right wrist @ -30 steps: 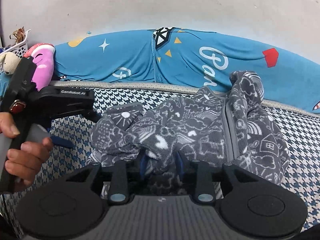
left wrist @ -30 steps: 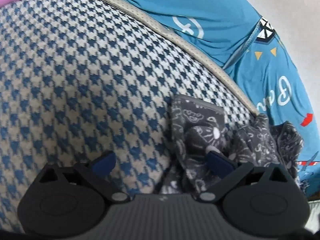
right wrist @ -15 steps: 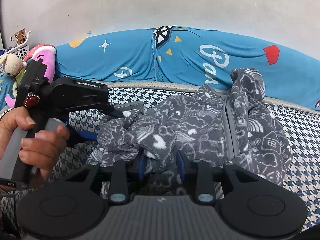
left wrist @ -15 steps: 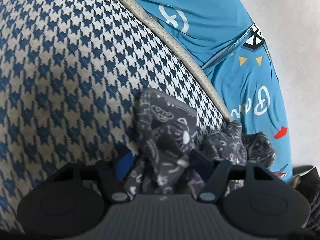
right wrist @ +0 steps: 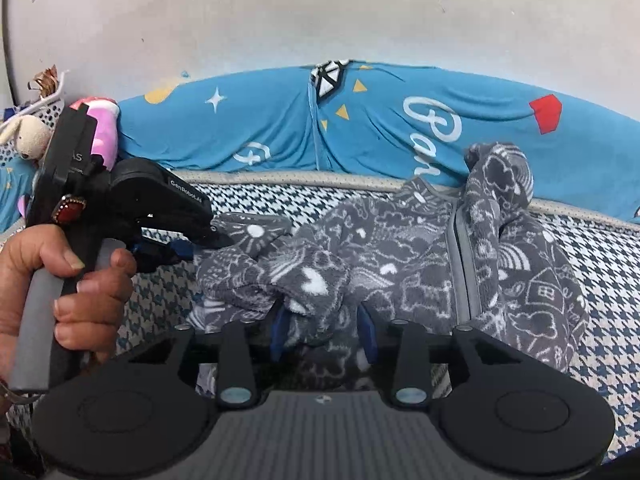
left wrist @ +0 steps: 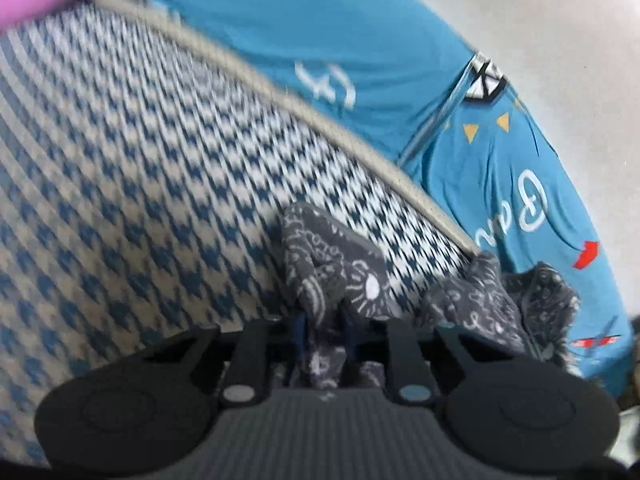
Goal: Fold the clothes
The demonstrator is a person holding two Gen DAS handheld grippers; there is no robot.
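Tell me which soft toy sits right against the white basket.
The beige plush bunny, at the far left of the right wrist view. The pink plush toy lies further right, beside the blue bedsheet.

Location: private home, bedroom or sleeping area.

Evidence: a mattress in blue-and-white houndstooth fabric (right wrist: 592,264) with beige piping, set against a plain white wall (right wrist: 320,12); a long blue cartoon-print pillow (right wrist: 280,120) lying along the wall; a pink plush toy (right wrist: 105,128) and a beige stuffed animal (right wrist: 28,136) at the left end, beside a white plastic basket (right wrist: 44,104).
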